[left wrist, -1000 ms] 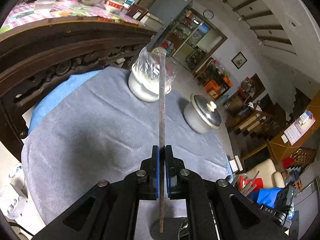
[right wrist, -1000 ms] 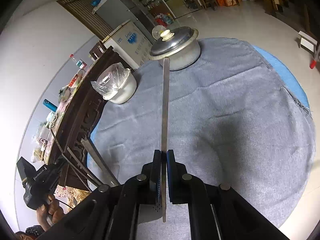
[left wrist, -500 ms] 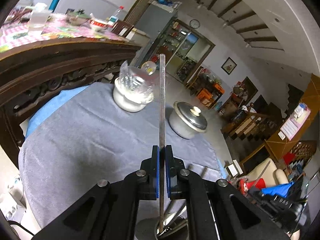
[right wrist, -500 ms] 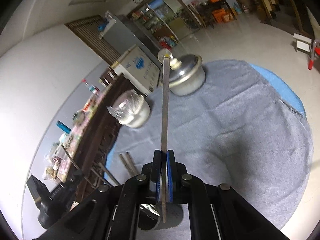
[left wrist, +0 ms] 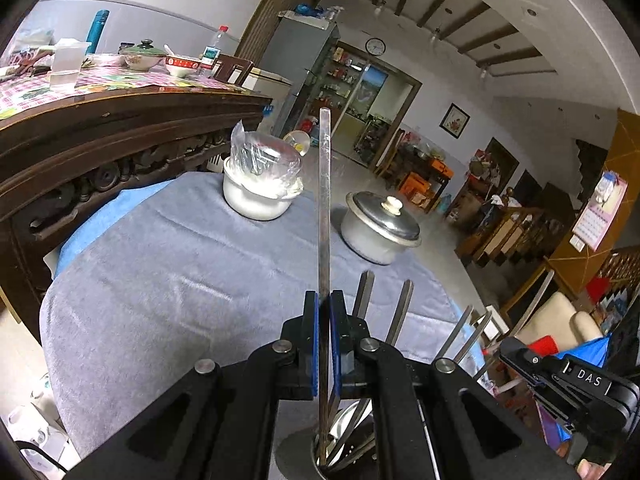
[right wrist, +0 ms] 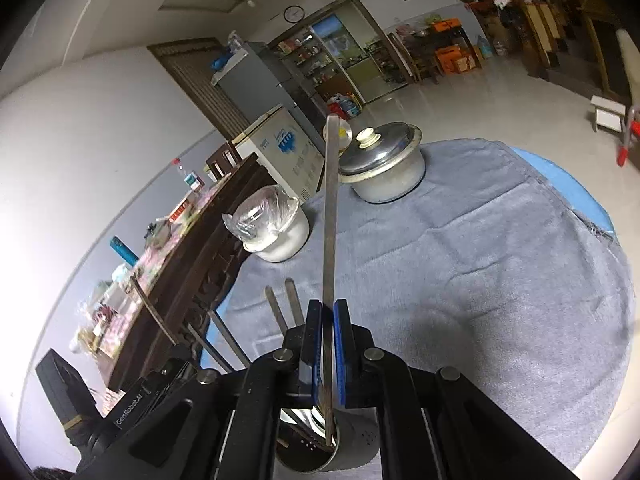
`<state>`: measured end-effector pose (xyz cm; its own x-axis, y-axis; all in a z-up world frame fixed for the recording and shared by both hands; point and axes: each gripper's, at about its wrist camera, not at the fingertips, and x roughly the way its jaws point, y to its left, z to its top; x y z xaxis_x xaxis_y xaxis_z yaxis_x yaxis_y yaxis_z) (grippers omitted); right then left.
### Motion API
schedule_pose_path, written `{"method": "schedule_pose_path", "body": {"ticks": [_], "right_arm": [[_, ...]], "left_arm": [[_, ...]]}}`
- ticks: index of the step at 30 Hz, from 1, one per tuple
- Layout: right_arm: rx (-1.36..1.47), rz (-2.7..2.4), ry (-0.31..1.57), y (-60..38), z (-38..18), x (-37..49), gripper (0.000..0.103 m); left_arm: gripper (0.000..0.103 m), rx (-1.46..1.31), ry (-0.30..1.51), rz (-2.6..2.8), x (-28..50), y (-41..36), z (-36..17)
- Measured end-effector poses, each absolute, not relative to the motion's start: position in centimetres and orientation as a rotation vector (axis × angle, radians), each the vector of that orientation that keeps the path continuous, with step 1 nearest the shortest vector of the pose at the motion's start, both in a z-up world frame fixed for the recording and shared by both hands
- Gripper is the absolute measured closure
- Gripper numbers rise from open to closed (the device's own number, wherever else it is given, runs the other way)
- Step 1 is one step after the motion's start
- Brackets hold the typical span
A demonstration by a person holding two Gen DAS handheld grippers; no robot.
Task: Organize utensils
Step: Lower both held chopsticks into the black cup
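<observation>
My left gripper point(left wrist: 324, 300) is shut on a long flat metal utensil point(left wrist: 325, 200) that stands nearly upright. Its lower end reaches into a metal utensil holder point(left wrist: 298, 454) at the near edge of the table. Several other utensil handles point(left wrist: 365, 294) stick up out of that holder. My right gripper point(right wrist: 328, 308) is shut on a second flat metal utensil point(right wrist: 330, 220), whose lower end sits inside the same holder point(right wrist: 356, 446). Two more handles point(right wrist: 294, 300) rise to its left. Each view catches the other gripper's body at its edge.
A grey cloth point(left wrist: 160, 280) covers the round table point(right wrist: 576, 184). At the far side stand a white pot with a plastic bag point(left wrist: 260, 188) point(right wrist: 276, 228) and a lidded metal pot point(left wrist: 380, 232) point(right wrist: 384, 164). A dark carved wooden table point(left wrist: 100, 148) borders the left.
Both grippers have drawn back toward the near edge and tilted up. The utensil holder and the other handles have come into view, and both held utensils now end inside the holder.
</observation>
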<state>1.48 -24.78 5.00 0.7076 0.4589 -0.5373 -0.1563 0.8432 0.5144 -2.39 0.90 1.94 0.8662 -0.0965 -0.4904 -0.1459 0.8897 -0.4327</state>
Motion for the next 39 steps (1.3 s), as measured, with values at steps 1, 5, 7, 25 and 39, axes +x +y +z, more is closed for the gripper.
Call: {"method": "schedule_pose_path", "body": {"ticks": [1,5,7,25,39], "right_arm": [[0.450,0.359,0.710,-24.5,4.8,1.4,0.096],[0.422,0.361,0.712,-23.7,4.5,0.9,0.096],[0.405,0.362,0.716,-23.4,4.3,0.8,0.096],[0.327,0.355,0.731,-21.7,3.3,-0.5,0.096],[0.289,0.368,0.724,-21.2,3.2,-1.5,0.096]], "left_arm": [[0.098,-0.472,0.529,0.028,-2.4,0.8,1.8],[0.098,-0.453,0.538,0.031,-2.5,0.6,1.5],[0.098,-0.447,0.544,0.031,-2.5,0.3,1.4],[0.098,-0.401,0.566,0.012,-2.9,-0.7,0.8],[0.097,-0.329,0.557,-0.014,-4.5,-1.4,0.6]]}}
